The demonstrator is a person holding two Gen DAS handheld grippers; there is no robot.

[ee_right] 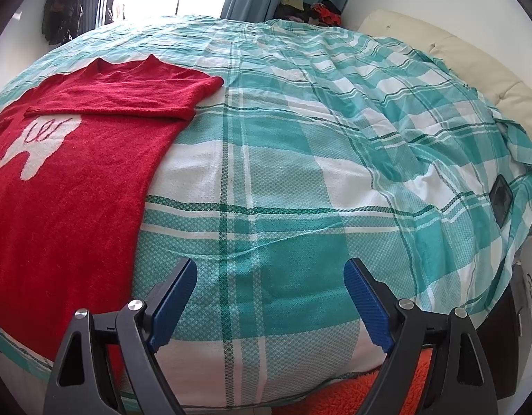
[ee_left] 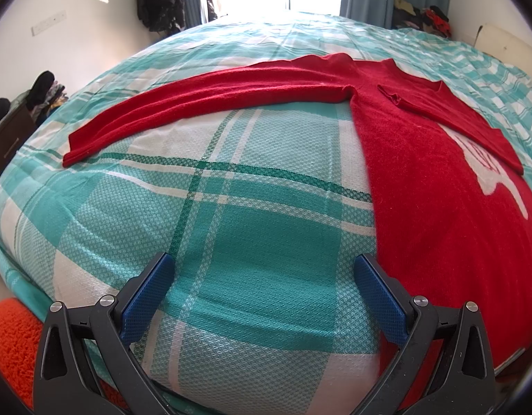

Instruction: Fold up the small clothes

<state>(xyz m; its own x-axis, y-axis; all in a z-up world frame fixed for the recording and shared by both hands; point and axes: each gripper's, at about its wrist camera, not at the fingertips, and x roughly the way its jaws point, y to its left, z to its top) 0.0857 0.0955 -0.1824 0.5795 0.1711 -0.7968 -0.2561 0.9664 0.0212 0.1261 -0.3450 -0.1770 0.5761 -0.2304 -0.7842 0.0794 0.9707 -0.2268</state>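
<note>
— Where is the red sweater [ee_left: 439,180] lying?

— Flat on the bed [ee_left: 252,207], over the teal-and-white checked cover, white motif [ee_right: 37,145] facing up. Its body runs lengthwise away from the near edge of the bed, hem close by, neckline [ee_right: 124,64] at the far end toward the window.

— And the sleeves?

— One sleeve [ee_left: 203,103] stretches straight out to the left, across the bed, at a right angle to the body. The other sleeve [ee_right: 127,98] is folded across the chest, its cuff pointing left, just above the motif.

— The tools?

— Left gripper [ee_left: 262,294] has its blue fingers [ee_left: 146,302] spread apart, holding nothing, above bare cover just left of the sweater's edge. Right gripper [ee_right: 269,294] likewise, fingers wide and unloaded, just right of the sweater.
</note>
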